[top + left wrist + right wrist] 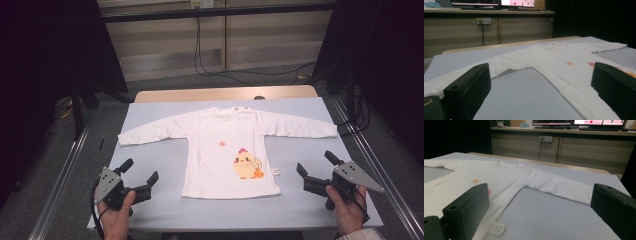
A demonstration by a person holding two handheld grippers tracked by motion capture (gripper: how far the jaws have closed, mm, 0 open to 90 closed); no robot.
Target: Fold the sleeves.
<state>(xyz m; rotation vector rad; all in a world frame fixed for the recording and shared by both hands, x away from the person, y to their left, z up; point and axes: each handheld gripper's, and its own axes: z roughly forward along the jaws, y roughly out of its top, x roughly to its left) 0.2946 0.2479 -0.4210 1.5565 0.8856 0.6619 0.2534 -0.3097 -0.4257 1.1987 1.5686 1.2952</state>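
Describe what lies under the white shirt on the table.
The shirt lies flat on a pale blue sheet covering the wooden table. Whatever sits directly beneath the fabric is hidden.

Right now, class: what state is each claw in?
Left claw: open, holding nothing.
Right claw: open, holding nothing; the white shirt lies between them.

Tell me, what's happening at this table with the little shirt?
A person holds a gripper in each hand. The left gripper and the right gripper both rest open on the table, one at each side of the shirt, apart from it. The shirt lies flat, sleeves spread, its chick print facing up. Nothing is gripped; it looks like handling is about to begin.
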